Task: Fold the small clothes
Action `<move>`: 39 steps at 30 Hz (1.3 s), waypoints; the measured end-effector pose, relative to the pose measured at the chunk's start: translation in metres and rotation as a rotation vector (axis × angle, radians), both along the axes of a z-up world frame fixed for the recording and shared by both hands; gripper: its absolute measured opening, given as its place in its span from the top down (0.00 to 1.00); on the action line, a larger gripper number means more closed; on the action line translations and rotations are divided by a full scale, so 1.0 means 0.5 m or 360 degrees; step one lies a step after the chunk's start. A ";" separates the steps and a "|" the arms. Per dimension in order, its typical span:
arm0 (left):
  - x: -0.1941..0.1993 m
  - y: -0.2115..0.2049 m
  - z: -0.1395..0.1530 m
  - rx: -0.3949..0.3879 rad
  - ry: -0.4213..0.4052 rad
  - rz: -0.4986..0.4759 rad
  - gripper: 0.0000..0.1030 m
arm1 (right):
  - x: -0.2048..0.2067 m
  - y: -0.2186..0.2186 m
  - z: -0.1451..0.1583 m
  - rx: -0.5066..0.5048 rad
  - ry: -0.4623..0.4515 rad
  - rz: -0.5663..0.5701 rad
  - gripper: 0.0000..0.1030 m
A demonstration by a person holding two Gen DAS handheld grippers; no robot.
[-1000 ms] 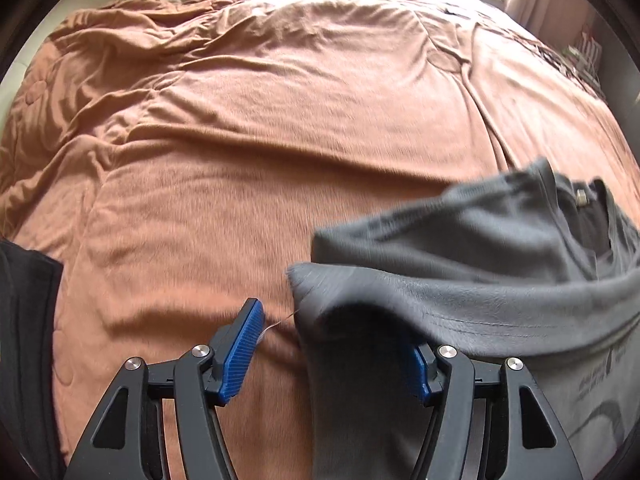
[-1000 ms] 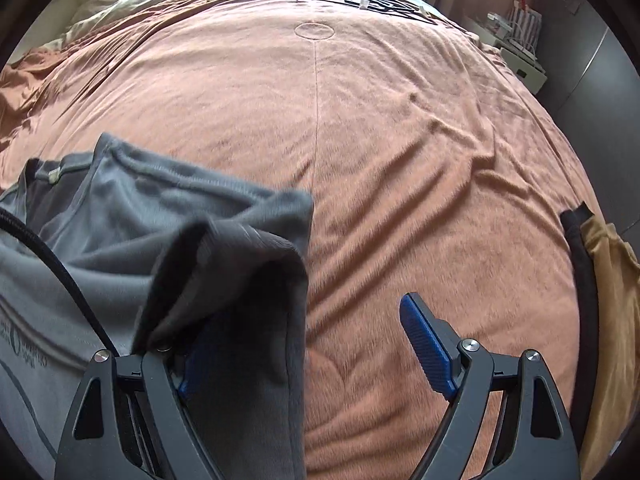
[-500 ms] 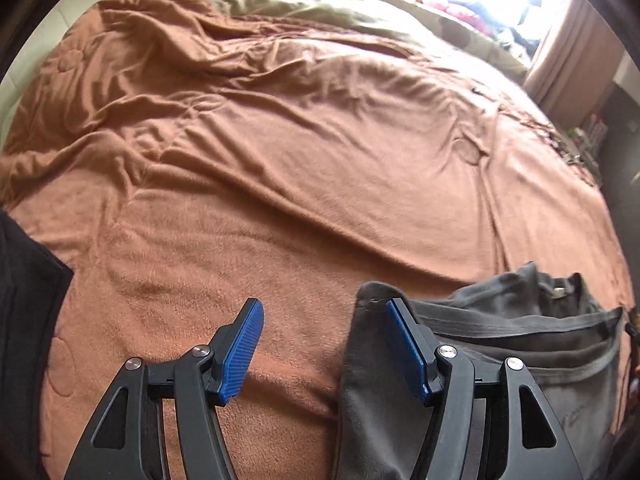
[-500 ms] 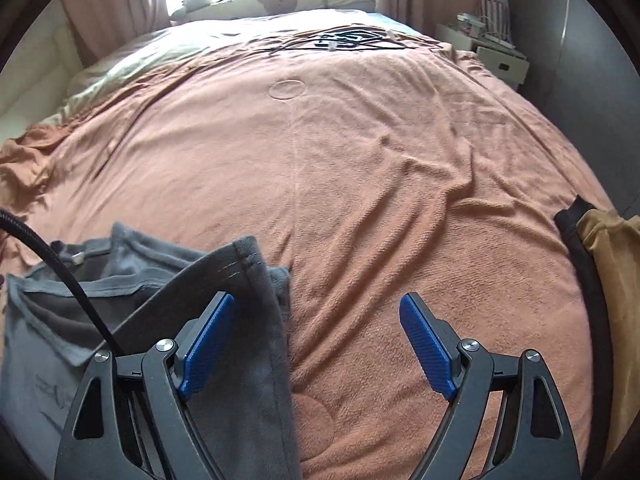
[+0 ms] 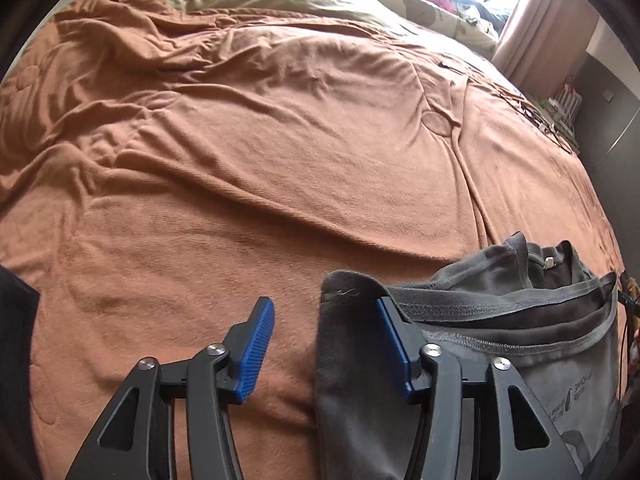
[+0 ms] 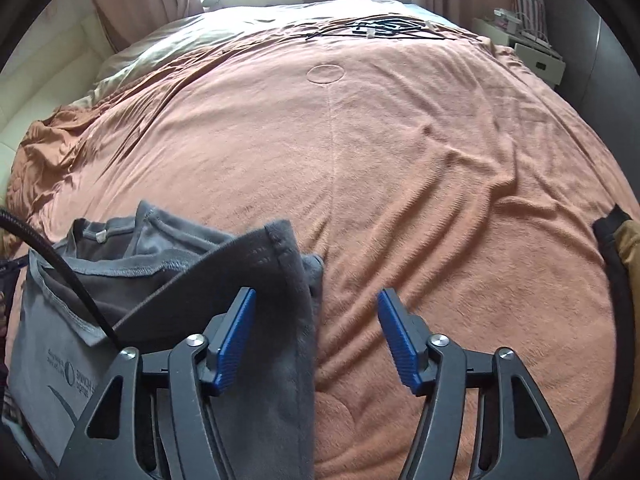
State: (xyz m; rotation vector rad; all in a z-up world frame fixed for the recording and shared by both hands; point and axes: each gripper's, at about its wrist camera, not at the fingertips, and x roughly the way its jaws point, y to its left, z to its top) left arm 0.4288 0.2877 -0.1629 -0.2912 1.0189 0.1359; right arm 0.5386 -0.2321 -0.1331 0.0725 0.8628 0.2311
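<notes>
A grey T-shirt (image 5: 500, 320) lies folded on the orange blanket (image 5: 280, 160), collar away from me. In the left wrist view its folded side flap runs along the right blue pad (image 5: 394, 344) and partly into the gap. The left gripper (image 5: 326, 344) is closing, and its left pad is clear of the cloth. In the right wrist view the T-shirt (image 6: 100, 280) sits at lower left, its flap reaching past the left pad (image 6: 236, 336) into the gap. The right gripper (image 6: 318, 338) is closing too, with its right pad over bare blanket (image 6: 400, 160).
A dark garment (image 5: 16, 340) lies at the left edge. Black and mustard clothes (image 6: 616, 248) lie at the right edge of the bed. Black cables (image 6: 380, 28) lie at the far end, by a white nightstand (image 6: 536, 56). A black cord (image 6: 60, 264) crosses the shirt.
The shirt flaps that hung lifted over the inner fingers now lie flat on the shirt. Both grippers have drawn back and tilted up, and their jaws have narrowed.
</notes>
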 end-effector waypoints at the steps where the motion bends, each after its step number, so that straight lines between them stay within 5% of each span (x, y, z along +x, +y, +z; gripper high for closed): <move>1: 0.008 -0.002 -0.005 0.0003 0.0012 -0.0003 0.55 | 0.010 0.004 -0.001 -0.0004 0.0002 0.0009 0.55; 3: 0.019 -0.002 -0.015 0.0001 0.0035 0.0005 0.76 | 0.021 0.008 0.001 -0.0010 -0.0003 0.0016 0.68; 5: 0.024 -0.001 -0.019 -0.0039 0.0040 0.0014 0.85 | 0.028 0.014 0.001 -0.0017 -0.0013 0.0011 0.81; 7: 0.023 -0.002 -0.016 -0.0015 0.0023 0.0023 0.88 | 0.031 0.012 0.005 -0.0030 -0.0032 -0.0023 0.96; 9: 0.018 -0.001 -0.011 -0.0016 0.0005 0.0035 0.91 | 0.027 0.016 0.007 -0.0027 -0.0047 -0.0054 1.00; 19: -0.025 -0.009 0.053 0.0047 -0.0115 0.0043 0.92 | -0.037 -0.006 0.040 0.0030 -0.0146 -0.0127 1.00; 25: -0.036 -0.021 0.086 0.0068 -0.0147 0.0034 0.92 | -0.041 -0.004 0.041 0.0021 -0.0070 -0.0111 1.00; 26: -0.037 -0.024 0.090 0.0072 -0.0149 0.0030 0.92 | -0.036 -0.007 0.044 0.0031 -0.0065 -0.0109 0.99; 27: -0.038 -0.026 0.095 0.0077 -0.0152 0.0027 0.92 | -0.032 -0.007 0.044 0.0041 -0.0059 -0.0105 0.82; 28: -0.039 -0.029 0.098 0.0078 -0.0154 0.0026 0.92 | -0.028 -0.006 0.043 0.0054 -0.0051 -0.0098 0.44; 29: -0.039 -0.030 0.102 0.0080 -0.0157 0.0024 0.92 | -0.022 -0.007 0.043 0.0068 -0.0049 -0.0094 0.27; 30: -0.039 -0.032 0.106 0.0084 -0.0159 0.0022 0.92 | -0.016 -0.006 0.043 0.0078 -0.0060 -0.0096 0.20; 33: -0.039 -0.036 0.114 0.0106 -0.0160 0.0016 0.92 | -0.003 -0.004 0.032 0.0101 -0.0061 -0.0086 0.20; 35: -0.040 -0.041 0.115 0.0123 -0.0156 0.0012 0.92 | 0.005 0.000 0.020 0.0119 -0.0049 -0.0075 0.26; 39: -0.040 -0.045 0.115 0.0139 -0.0140 0.0013 0.92 | 0.032 0.002 -0.014 0.0098 0.0050 -0.0064 0.81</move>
